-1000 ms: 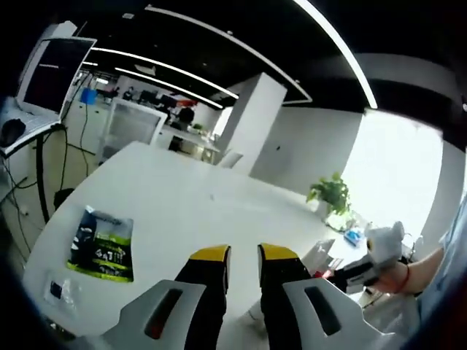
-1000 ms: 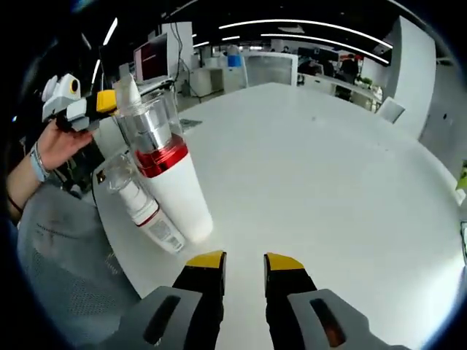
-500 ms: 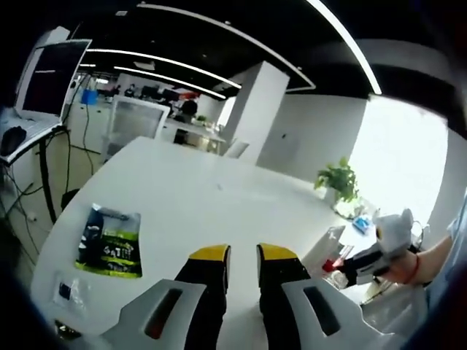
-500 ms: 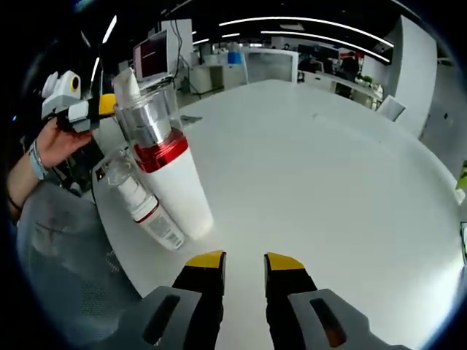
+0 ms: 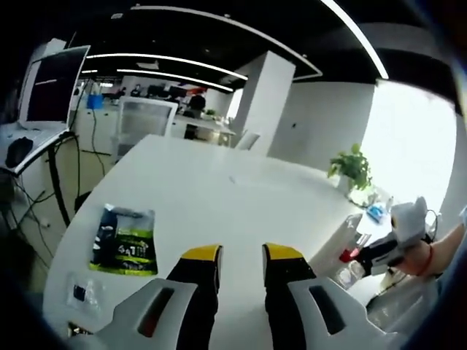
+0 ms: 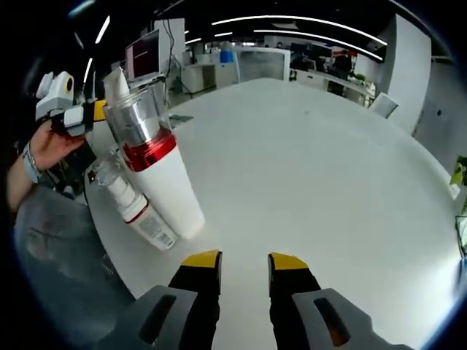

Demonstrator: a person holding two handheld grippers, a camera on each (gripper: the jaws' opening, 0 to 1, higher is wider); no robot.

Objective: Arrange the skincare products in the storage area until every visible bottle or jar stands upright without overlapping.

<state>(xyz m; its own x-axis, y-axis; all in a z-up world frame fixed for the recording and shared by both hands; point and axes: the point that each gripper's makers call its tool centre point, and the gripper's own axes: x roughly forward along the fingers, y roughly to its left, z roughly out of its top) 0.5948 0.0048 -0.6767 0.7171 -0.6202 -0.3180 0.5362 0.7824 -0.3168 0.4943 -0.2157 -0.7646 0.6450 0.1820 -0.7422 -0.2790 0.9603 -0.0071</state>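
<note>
Tall bottle (image 6: pixel 157 171) upright at counter (image 6: pixel 321 168) edge, small bottle (image 6: pixel 135 211) leaning alongside, unsorted; both tongs (image 6: pixel 244 260) (image 5: pixel 241 253) released, empty.

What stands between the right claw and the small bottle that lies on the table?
Nothing visible. Bare white table separates the right claw from the lying small bottle, which rests against the big white bottle.

Open-plan office — white meeting table (image 6: pixel 328 160), monitor (image 5: pixel 51 84), ceiling strip lights (image 5: pixel 219 20), potted plant (image 5: pixel 354 168).
</note>
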